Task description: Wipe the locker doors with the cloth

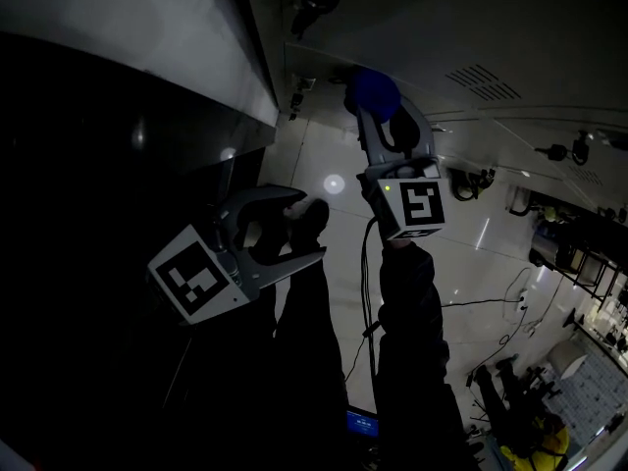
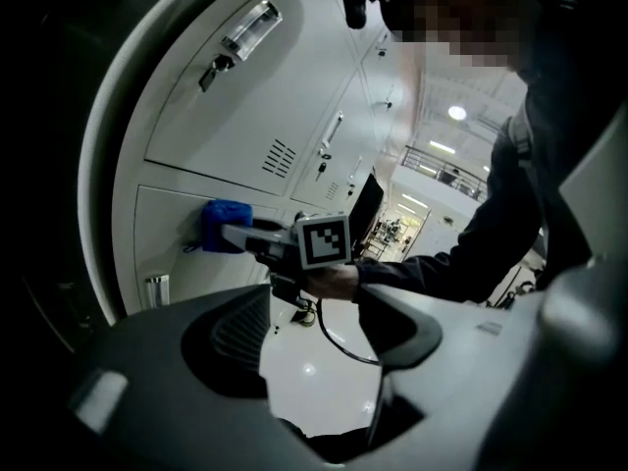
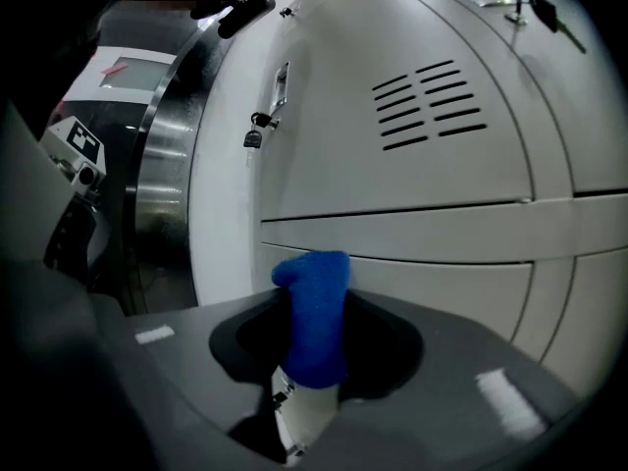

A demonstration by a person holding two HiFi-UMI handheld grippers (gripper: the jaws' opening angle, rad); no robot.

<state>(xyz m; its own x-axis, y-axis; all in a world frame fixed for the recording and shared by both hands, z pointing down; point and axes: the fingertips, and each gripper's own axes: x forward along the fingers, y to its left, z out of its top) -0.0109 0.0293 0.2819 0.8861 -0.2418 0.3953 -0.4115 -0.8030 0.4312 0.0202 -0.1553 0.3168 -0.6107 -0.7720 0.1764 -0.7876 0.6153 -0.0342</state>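
Observation:
My right gripper [image 1: 378, 106] is shut on a blue cloth [image 1: 374, 91] and holds it up against a white locker door [image 2: 245, 106]. In the left gripper view the blue cloth [image 2: 226, 226] touches the lower door panel beside the right gripper [image 2: 250, 235]. From the right gripper view the cloth [image 3: 314, 312] stands upright between the jaws, just in front of the door [image 3: 442, 292]. My left gripper [image 1: 304, 226] hangs lower and to the left, open and with nothing in it; only floor shows between its jaws in the left gripper view [image 2: 314, 361].
The locker doors carry vent slots [image 3: 432, 106] and locks with keys [image 3: 252, 135]. A steel column [image 3: 162, 165] stands left of the lockers. A cable [image 1: 368, 292] hangs from the right gripper over a glossy floor [image 1: 334, 184]. Equipment [image 1: 579, 253] sits far right.

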